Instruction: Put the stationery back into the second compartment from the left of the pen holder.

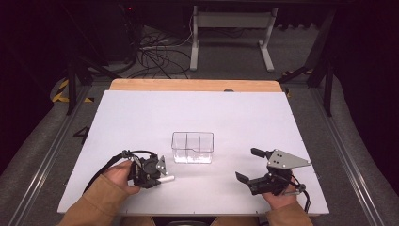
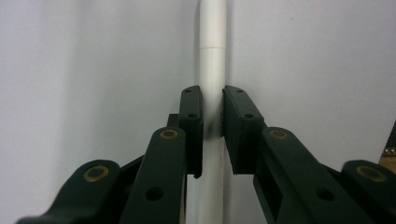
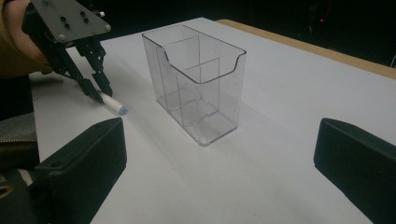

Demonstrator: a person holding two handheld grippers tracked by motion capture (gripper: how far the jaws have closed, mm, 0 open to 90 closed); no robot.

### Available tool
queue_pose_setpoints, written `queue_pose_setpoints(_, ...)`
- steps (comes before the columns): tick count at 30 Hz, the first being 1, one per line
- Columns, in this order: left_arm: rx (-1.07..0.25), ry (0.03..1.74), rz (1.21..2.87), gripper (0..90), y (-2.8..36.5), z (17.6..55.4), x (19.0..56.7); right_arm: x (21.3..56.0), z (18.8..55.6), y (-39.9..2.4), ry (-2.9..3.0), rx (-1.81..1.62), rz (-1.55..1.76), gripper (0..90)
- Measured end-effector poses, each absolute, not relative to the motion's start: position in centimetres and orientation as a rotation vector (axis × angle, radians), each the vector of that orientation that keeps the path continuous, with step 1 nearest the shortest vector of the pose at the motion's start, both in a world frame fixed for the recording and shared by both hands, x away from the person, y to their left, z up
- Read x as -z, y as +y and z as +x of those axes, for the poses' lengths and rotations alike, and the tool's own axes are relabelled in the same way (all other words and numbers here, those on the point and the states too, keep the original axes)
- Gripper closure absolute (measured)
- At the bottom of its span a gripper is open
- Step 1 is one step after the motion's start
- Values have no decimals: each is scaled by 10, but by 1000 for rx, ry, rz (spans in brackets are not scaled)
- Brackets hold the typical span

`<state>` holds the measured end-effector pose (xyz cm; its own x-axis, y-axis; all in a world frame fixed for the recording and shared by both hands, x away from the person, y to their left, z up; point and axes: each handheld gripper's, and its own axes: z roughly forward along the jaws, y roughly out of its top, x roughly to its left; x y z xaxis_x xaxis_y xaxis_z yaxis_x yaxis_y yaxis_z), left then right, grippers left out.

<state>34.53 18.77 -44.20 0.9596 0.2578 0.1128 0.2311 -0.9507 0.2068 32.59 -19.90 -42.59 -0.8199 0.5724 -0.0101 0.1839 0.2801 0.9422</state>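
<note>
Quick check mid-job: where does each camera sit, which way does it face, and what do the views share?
High view: above the person's side, facing forward and down on the white table; both hands, left gripper, right gripper.
Left gripper view: on the left gripper, looking down along its fingers, shut on the white pen.
Right gripper view: on the open right gripper, facing the clear organizer.
Shared: the pen is in all three; high and right gripper views share the organizer.

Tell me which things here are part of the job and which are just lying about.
Part of the job: white marker, clamped in the left gripper; clear divided organizer; right gripper, open and waiting.

Lying about: cables and white stand on the floor beyond the table.
</note>
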Motion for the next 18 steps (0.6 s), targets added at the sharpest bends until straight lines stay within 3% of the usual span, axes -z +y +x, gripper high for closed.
queue_pose_setpoints(8, -278, 386, 2857, 788, 192, 343, 428, 427, 326, -199, 2211, -1554, 686, 31)
queue_pose_setpoints(18, -312, 414, 2667, 788, 203, 340, 408, 427, 326, -197, 2215, -1550, 682, 31)
